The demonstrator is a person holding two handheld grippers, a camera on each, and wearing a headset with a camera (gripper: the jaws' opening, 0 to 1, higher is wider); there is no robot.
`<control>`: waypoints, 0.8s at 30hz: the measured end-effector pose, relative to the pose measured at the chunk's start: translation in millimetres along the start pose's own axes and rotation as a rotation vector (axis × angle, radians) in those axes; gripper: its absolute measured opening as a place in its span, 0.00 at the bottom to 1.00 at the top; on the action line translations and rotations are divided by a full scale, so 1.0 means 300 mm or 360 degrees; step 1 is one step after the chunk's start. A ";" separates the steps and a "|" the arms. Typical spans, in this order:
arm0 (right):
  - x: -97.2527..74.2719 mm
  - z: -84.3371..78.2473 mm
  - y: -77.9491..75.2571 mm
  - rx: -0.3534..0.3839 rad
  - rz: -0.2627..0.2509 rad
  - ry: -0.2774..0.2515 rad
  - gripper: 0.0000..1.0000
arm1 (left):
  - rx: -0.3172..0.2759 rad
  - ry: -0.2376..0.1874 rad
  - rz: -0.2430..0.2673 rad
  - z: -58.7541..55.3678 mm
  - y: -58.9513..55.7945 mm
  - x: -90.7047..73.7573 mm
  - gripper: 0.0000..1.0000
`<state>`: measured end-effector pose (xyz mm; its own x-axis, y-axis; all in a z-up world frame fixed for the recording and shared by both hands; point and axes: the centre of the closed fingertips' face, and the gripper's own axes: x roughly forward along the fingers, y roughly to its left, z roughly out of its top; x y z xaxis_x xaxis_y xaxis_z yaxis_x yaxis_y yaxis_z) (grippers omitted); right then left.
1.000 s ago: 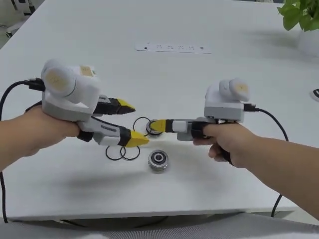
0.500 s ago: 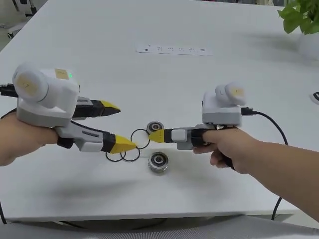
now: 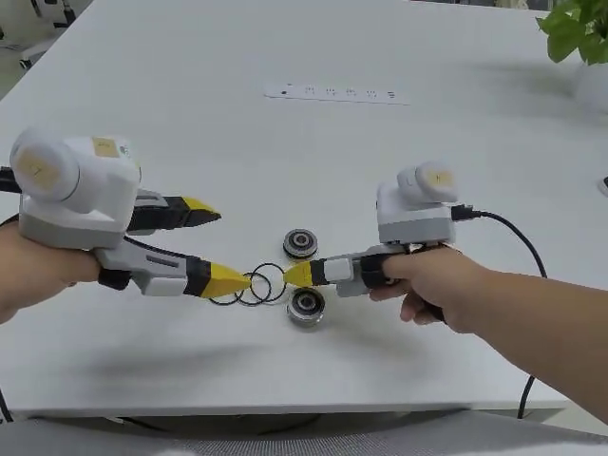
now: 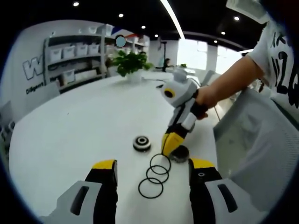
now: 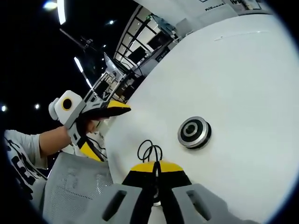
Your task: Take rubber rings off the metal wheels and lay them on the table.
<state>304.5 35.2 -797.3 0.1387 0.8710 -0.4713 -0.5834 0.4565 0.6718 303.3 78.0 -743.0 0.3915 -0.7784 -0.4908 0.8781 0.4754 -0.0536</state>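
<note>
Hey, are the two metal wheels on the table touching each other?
Apart. The head view shows a strip of bare table between the far wheel and the near wheel.

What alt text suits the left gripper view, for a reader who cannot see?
Three black rubber rings lie on a white table, ahead of the open left hand-held gripper. The shut right hand-held gripper pinches the farthest ring, near two metal wheels.

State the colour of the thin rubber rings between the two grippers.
Black; the thin rubber rings show best in the left gripper view.
</note>
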 end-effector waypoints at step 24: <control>-0.033 0.031 -0.016 -0.0333 -0.0053 -0.0036 0.12 | 0.0003 0.0032 0.0015 -0.013 0.012 -0.005 0.62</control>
<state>313.4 26.2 -790.5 0.1769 0.8610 -0.4768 -0.7315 0.4391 0.5216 304.8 82.5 -745.7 0.3939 -0.7655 -0.5088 0.8750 0.4818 -0.0475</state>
